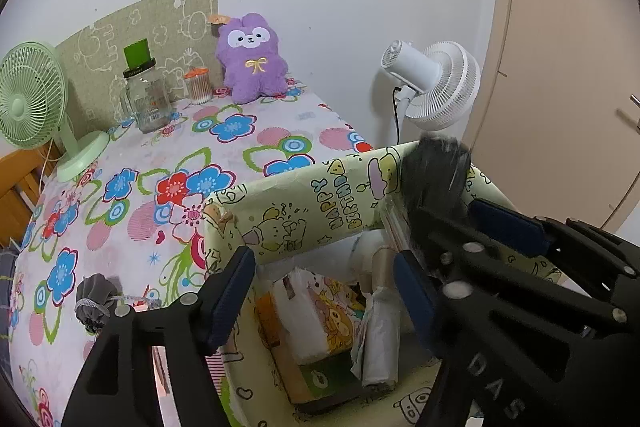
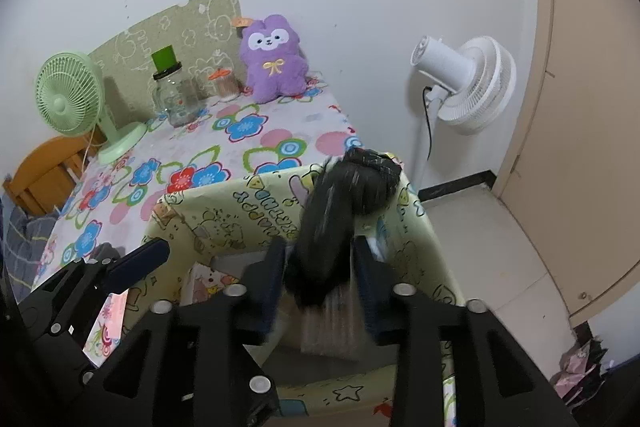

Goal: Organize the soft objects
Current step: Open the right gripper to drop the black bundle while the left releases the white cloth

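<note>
A yellow-green cartoon box (image 1: pixel 304 203) (image 2: pixel 224 215) stands open-topped at the flowered table's right edge, with tissue packs (image 1: pixel 320 311) and a white roll (image 1: pixel 380 331) inside. My left gripper (image 1: pixel 324 297) hangs open over it with nothing between its pads; one of its fingers (image 2: pixel 136 263) shows in the right wrist view. My right gripper (image 2: pixel 320 245) is above the box's right side. A dark fuzzy item (image 2: pixel 332 211) (image 1: pixel 436 171) with a plaid end is blurred and loose between its parted pads. A grey drawstring pouch (image 1: pixel 94 301) lies on the table and a purple plush (image 1: pixel 250 61) sits by the wall.
A green desk fan (image 1: pixel 28 103), a glass jar with a green lid (image 1: pixel 146 99) and an orange-lidded container (image 1: pixel 198 87) stand at the table's back. A white floor fan (image 2: pixel 468 83) and a door (image 2: pixel 592 107) are to the right. A wooden chair (image 2: pixel 44 171) is on the left.
</note>
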A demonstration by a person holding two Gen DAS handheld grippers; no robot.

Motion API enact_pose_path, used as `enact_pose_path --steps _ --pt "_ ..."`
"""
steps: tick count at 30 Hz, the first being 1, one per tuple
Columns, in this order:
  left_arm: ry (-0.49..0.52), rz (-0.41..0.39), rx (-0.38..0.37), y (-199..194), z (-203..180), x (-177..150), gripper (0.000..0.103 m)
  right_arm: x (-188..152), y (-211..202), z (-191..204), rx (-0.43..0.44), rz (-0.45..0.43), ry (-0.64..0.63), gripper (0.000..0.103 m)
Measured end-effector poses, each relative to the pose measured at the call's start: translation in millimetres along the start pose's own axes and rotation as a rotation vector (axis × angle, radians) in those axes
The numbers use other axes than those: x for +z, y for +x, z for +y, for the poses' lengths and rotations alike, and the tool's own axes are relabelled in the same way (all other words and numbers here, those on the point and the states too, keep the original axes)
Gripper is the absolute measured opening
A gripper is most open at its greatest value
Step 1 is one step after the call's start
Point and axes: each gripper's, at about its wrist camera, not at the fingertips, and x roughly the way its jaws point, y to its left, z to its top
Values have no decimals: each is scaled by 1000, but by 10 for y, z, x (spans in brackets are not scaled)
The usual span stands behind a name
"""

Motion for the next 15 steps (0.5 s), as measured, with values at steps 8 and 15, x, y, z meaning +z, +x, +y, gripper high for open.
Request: enact_pose_path --steps 8,15 --pt "4 -20 0 -97 11 -22 82 -22 -68 31 0 -19 11 75" --pt "0 -44 9 -244 69 -44 86 -35 -173 114 -5 -37 5 84"
